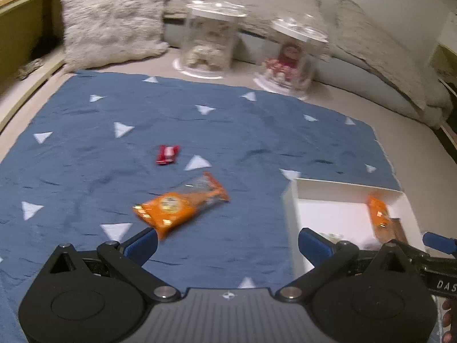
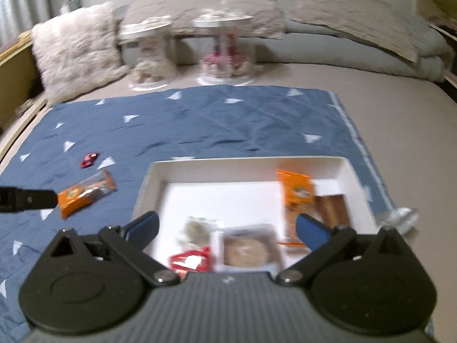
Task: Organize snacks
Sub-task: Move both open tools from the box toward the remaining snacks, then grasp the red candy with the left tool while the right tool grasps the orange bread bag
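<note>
Your left gripper has its blue-padded fingers spread wide, nothing between them. It hangs over the blue cloth. The tip of the left finger sits just at the near end of the orange snack packet; contact cannot be judged because of blur. The packet lies flat on the cloth, long axis slanting up to the right. Beyond it, apart from it, lies a small red candy. To your right stands the white box on the cloth, with a second orange packet inside against its far-right side.

Your right gripper is likewise spread wide and holds nothing. It hovers above the near part of the white box. Box contents under it: a red wrapper at the near edge, a clear-wrapped round brown biscuit beside it, a pale packet just behind the red one. Further right: the orange packet and, touching it on the right, a brown bar. A crumpled clear wrapper lies just outside the box's right wall.

At the right-wrist view's left edge, the left gripper's dark finger reaches the loose orange snack packet. Two clear lidded jars stand beyond the cloth's far edge, a fluffy pillow to their left.
</note>
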### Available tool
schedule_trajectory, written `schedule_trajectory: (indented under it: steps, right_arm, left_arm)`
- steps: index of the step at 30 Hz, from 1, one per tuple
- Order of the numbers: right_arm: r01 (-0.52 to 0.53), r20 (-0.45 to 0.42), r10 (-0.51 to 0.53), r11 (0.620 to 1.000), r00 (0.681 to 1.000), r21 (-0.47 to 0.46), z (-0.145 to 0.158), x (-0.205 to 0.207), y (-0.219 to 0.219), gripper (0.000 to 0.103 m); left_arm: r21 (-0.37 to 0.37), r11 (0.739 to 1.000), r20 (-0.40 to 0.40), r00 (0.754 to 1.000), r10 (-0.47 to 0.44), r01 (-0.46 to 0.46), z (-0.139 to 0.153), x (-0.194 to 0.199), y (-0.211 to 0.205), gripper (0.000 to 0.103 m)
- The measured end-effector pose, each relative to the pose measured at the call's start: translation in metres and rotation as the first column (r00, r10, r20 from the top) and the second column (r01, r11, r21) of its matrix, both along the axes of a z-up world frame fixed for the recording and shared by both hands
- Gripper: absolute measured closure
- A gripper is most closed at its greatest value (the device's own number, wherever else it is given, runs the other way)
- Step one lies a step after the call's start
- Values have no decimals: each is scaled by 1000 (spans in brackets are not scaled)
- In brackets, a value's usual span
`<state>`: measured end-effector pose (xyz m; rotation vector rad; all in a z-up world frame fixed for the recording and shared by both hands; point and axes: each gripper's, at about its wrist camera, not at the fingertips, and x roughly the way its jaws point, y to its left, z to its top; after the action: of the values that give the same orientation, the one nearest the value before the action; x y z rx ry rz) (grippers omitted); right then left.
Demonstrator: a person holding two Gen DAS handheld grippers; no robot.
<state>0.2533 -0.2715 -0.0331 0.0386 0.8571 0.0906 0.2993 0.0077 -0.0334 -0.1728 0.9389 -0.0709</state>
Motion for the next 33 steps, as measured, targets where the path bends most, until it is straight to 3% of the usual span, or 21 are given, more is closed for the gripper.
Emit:
schedule_trajectory:
  steps: [11,22,27,33]
  right_arm:
    - [-217,34,216,976,976,13,-12,26,98,0]
    - [-424,62,427,904,902,-58,-63,53,199,0]
    - [-452,80,455,890,887,-53,-86,58,236,0]
    - [-388,61,395,916,917,-99,-108,76,242,0]
  left_arm:
    - [0,993,3,993,119,-119,-12,15,69,0]
    - [-22,985,-8,985,171,-172,-43,52,118,0]
    - [-19,991,-17,992,129,-129,-56,78,122,0]
    - [-24,996,-3,996,89,-89,-70,114,111,0]
